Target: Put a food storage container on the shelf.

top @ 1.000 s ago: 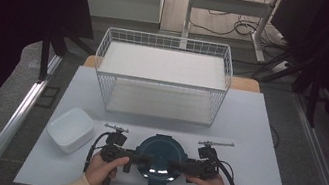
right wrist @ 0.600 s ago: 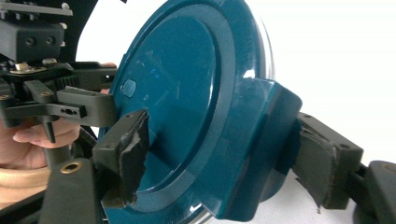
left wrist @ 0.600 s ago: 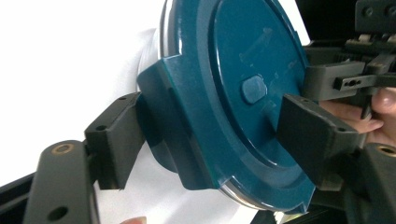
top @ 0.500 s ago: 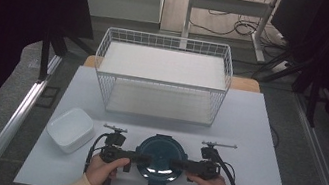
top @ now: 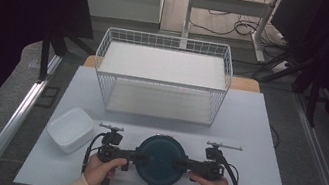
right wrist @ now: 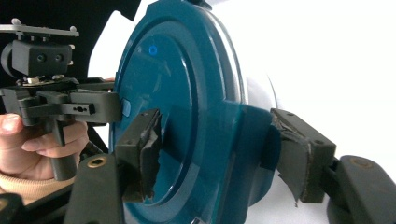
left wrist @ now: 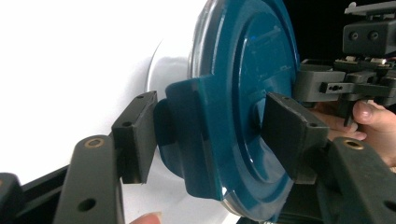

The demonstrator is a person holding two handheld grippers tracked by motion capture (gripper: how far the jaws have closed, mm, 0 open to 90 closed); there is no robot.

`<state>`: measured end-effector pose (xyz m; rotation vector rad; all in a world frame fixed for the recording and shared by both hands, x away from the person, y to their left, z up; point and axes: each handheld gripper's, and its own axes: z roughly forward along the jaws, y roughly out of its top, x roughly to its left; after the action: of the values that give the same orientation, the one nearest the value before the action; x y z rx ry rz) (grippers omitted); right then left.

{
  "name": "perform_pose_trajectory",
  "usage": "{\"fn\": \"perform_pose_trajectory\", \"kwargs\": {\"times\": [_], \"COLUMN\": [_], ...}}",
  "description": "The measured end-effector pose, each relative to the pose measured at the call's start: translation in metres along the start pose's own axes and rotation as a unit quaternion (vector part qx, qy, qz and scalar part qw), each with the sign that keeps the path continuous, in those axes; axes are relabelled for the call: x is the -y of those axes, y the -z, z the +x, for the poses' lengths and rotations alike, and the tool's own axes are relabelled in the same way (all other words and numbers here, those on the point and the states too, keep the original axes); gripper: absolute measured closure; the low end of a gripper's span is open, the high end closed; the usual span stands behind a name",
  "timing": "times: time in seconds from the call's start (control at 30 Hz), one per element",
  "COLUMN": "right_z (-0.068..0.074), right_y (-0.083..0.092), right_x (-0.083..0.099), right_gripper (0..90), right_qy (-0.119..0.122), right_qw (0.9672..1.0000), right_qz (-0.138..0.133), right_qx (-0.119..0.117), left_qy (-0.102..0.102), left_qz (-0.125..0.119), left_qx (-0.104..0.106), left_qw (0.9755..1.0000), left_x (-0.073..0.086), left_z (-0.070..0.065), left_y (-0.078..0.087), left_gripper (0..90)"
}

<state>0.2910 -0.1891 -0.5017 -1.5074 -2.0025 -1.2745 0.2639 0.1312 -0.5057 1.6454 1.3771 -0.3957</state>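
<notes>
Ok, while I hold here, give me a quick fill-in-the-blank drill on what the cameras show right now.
1. Both grippers grasp the round lid, whose colour is dark ____.
2. The left gripper has its jaws around a ____ that sticks out at the lid's rim.
3. At the far side of the table stands a white wire ____.
4. The white square container sits on the person's ____ side of the lid.

Missing words: teal (blue-green); tab; basket; left

Lidded bowl (top: 159,160) before wire basket (top: 162,81); tub (top: 70,128) left, probably empty.
</notes>
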Motion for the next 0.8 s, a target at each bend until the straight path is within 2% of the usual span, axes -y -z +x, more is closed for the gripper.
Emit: {"fn": "perform_pose_trajectory", "kwargs": {"times": [0.1, 0.3, 0.8], "right_z": [0.0, 0.001, 0.01], "right_y": [0.002, 0.005, 0.011], "right_x": [0.0, 0.0, -0.005], "right_gripper": [38.3, 39.6, 40.0], "right_qy": [0.004, 0.008, 0.044], "right_qw": [1.0, 0.9999, 0.9987], "right_qz": [-0.003, -0.01, -0.024], "right_qx": [-0.004, -0.008, -0.004], "left_qy": [0.0, -0.014, -0.035], "left_qz": [-0.006, -0.008, -0.013], "left_qx": [0.002, -0.004, -0.002], "left_qw": [1.0, 0.9999, 0.9993], "left_x": [0.0, 0.0, -0.004], "left_z": [-0.001, -0.005, -0.013], "left_y": [0.002, 0.003, 0.009], "left_gripper": [40.2, 41.2, 41.4]}}
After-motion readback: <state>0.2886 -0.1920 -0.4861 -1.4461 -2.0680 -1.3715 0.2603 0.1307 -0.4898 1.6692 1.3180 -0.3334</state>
